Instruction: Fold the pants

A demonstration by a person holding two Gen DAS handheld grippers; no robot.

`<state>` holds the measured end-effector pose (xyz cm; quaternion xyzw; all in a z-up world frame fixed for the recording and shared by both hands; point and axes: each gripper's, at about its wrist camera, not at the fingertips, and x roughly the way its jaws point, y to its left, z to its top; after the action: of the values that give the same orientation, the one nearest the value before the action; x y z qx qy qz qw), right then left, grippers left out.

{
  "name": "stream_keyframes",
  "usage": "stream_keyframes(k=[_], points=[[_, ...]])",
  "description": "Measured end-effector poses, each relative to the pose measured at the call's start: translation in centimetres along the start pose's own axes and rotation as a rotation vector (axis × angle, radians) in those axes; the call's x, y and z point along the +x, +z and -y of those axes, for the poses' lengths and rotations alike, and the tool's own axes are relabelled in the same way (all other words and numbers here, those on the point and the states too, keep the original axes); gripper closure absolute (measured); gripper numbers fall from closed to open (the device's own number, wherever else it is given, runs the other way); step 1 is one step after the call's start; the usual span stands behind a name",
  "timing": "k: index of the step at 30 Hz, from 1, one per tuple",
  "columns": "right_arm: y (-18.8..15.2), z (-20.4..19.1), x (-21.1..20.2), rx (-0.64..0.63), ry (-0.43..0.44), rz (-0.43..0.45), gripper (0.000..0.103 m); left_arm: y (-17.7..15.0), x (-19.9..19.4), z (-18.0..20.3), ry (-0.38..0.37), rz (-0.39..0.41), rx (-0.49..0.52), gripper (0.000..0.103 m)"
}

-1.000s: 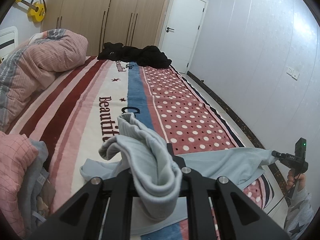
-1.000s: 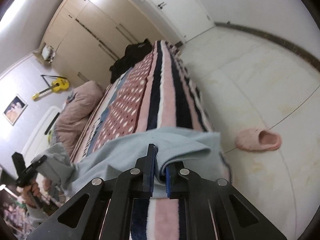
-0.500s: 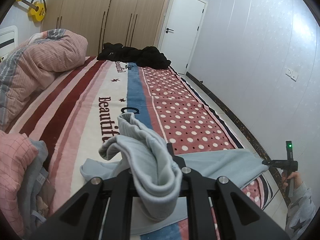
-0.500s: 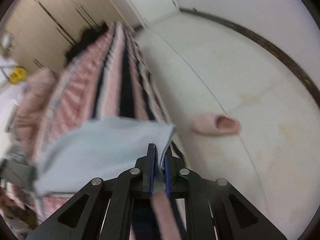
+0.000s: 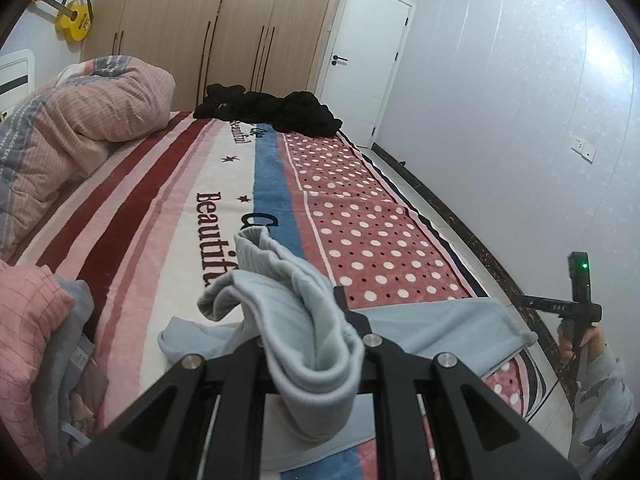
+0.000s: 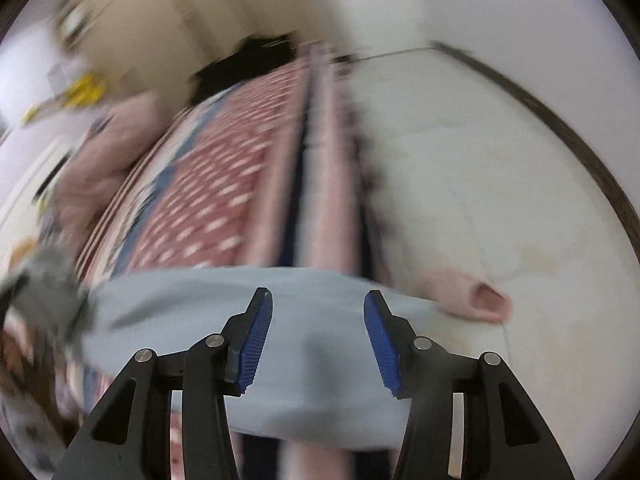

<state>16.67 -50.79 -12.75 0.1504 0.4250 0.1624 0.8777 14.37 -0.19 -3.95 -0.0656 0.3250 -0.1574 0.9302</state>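
**A:** Where are the pants (image 5: 440,326) right now?

**B:** Spread across the near end of the bed (image 5: 168,200), on the striped and dotted blanket. They are pale blue. One end is bunched up in the left gripper (image 5: 316,364); the other end lies flat toward the bed's edge, below the right gripper (image 6: 318,338).

**A:** How do the left gripper's fingers stand?

**B:** Pressed together on the ribbed end of the pants. The cloth rises in a fold ahead of the fingertips and droops in a thick loop back over them, hiding the pads.

**A:** And the right one?

**B:** Its jaws have just been opening. The blue pads (image 6: 256,340) stand apart, and nothing is pinched. The pale cloth shows through the gap between them and runs out past both fingers, but the pads do not press on it. That view is badly smeared, so I cannot tell whether the fingertips touch the fabric.

**A:** What else lies near the fingers?

**B:** Off to the right of the right fingers, a pink slipper (image 6: 476,298) sits on the pale floor beside the bed. In the left wrist view, a pink quilt (image 5: 76,128) is piled far ahead and to the left of the fingers, and a heap of dark clothes (image 5: 268,110) lies at the bed's far end. A person's hand (image 5: 580,338) in a star-print sleeve holds the right gripper's handle at the far right, beyond the flat end of the pants.
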Motion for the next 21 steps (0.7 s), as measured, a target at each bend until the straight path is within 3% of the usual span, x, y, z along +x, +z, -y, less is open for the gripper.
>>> stream_keyframes(k=[3, 8, 13, 19, 21], points=[[1.2, -6.0, 3.0, -0.195, 0.067, -0.065, 0.055, -0.1, 0.2, -0.2, 0.002, -0.004, -0.005, 0.094], [2.9, -11.6, 8.0, -0.402, 0.043, -0.174, 0.051, -0.3, 0.5, -0.2, -0.007, -0.006, -0.010, 0.094], [2.9, -11.5, 10.7, -0.434, 0.037, -0.313, 0.051, -0.5, 0.9, -0.5, -0.018, -0.012, -0.013, 0.094], [0.3, -12.4, 8.6, -0.489, 0.076, -0.354, 0.067, -0.8, 1.8, -0.9, -0.033, -0.023, -0.021, 0.094], [-0.2, -12.7, 8.7, -0.508, 0.062, -0.362, 0.067, -1.1, 2.1, -0.8, -0.036, -0.032, -0.025, 0.094]])
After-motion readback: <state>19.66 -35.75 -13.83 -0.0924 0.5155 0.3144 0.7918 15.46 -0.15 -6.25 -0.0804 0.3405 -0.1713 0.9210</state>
